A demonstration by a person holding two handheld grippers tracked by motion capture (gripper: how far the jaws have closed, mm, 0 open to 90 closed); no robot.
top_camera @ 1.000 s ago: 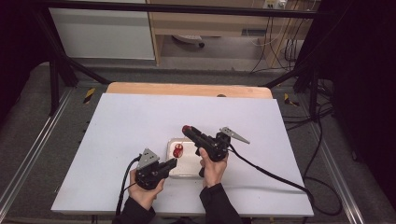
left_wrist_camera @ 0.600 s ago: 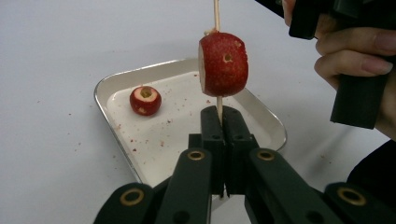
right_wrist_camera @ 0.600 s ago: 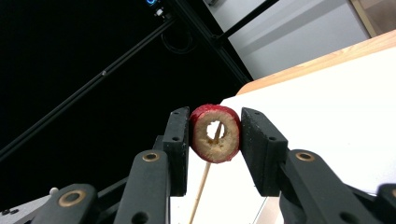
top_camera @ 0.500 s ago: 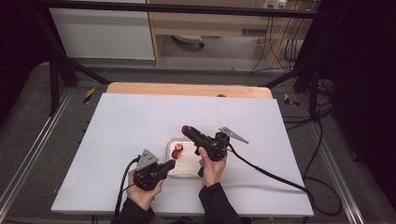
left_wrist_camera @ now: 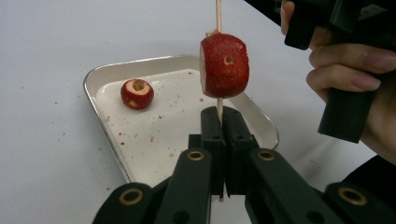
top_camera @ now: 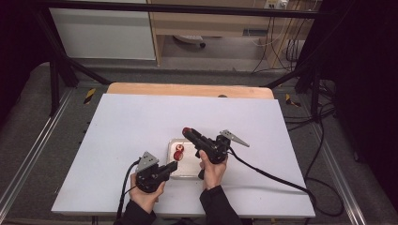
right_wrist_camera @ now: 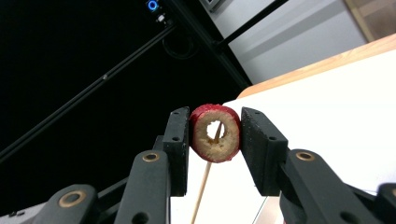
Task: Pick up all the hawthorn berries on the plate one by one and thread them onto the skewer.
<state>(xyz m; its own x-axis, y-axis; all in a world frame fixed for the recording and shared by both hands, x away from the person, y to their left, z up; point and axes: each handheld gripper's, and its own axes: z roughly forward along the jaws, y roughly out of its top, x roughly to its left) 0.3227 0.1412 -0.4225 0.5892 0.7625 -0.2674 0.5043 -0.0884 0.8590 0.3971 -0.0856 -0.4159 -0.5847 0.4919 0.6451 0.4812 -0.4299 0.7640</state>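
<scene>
The left gripper (left_wrist_camera: 223, 122) has its 2 jaws closed tight on the lower part of a thin wooden skewer (left_wrist_camera: 218, 14), which stands upright out of them and passes through a red hawthorn fruit (left_wrist_camera: 224, 65) sitting just above the jaw tips. The right gripper (right_wrist_camera: 215, 140) is clamped on that cored fruit (right_wrist_camera: 215, 133), a pad pressing each side, with the pale hollow core facing the camera and the skewer running through it. In the high view the left gripper (top_camera: 172, 166) lies near the person at the near left corner of a small metal tray (top_camera: 187, 172), and the right gripper (top_camera: 187, 131) reaches in from the right, over the tray's far edge. Both are held over the white table (top_camera: 141, 122). A second red fruit (left_wrist_camera: 137, 93), also cored, rests on the tray floor (left_wrist_camera: 163, 135) toward its far left side, well apart from the skewered one. Red crumbs speckle the tray and the table beside it.
</scene>
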